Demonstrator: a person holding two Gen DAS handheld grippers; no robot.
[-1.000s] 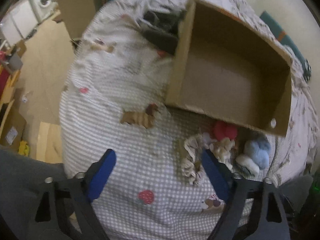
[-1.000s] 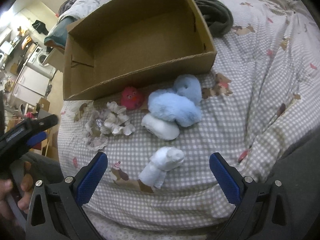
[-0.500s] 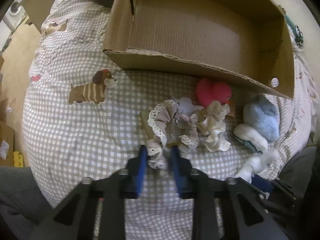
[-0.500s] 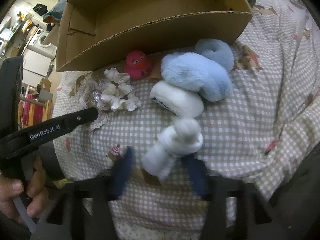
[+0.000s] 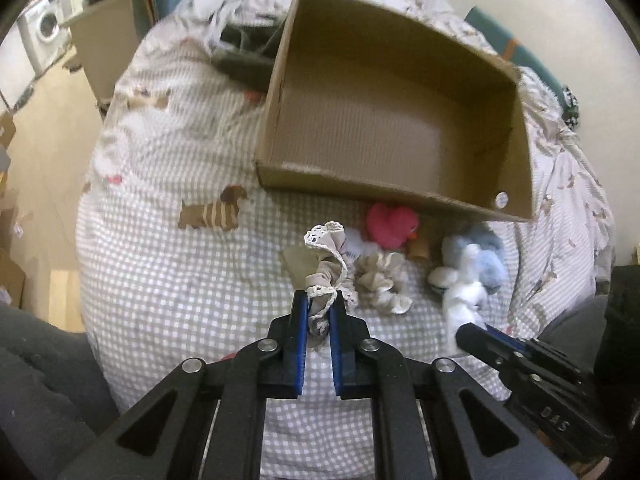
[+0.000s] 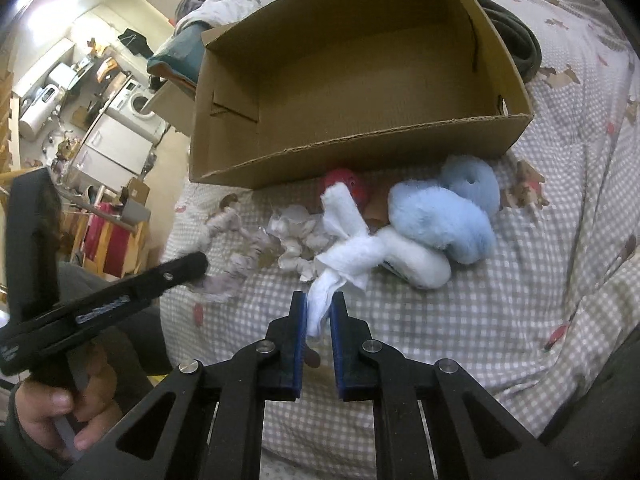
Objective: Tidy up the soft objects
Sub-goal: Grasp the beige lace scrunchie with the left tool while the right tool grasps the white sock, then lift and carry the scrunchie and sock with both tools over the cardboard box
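**Inspector:** Left wrist view, nearest first: the left gripper (image 5: 319,312) is pinched tight on the near end of a beige lace-trimmed scrunchie (image 5: 326,270). The rest of the piece rises ahead of the blue pads (image 5: 299,328).

**Assistant:** And the right side?

**Inspector:** In the right wrist view the right gripper (image 6: 319,312) has a white fleece sock (image 6: 340,252) between its pads. The jaws are closing on its near end, and the cloth is already bunched there. The sock trails forward over the checked bedspread (image 6: 460,320).

**Assistant:** What lies beyond those two?

**Inspector:** A cream ruffled scrunchie (image 5: 380,280) sits just right of the beige one. Farther on, a pink duck toy (image 5: 390,224) lies against the near wall of the cardboard box (image 5: 360,188). A pale blue fluffy bundle (image 6: 444,224) and a white roll (image 6: 416,264) lie to the right, touching each other.

**Assistant:** And the box itself?

**Inspector:** Open-topped and bare inside, at the far side of the pile.

**Assistant:** Step in hand?

**Inspector:** By my judgement, the pick-up: both items gripped, neither yet over the box. Next, each should be lifted clear of its neighbours, carried over the near wall and released inside. The sock's loose end may snag on the rim.
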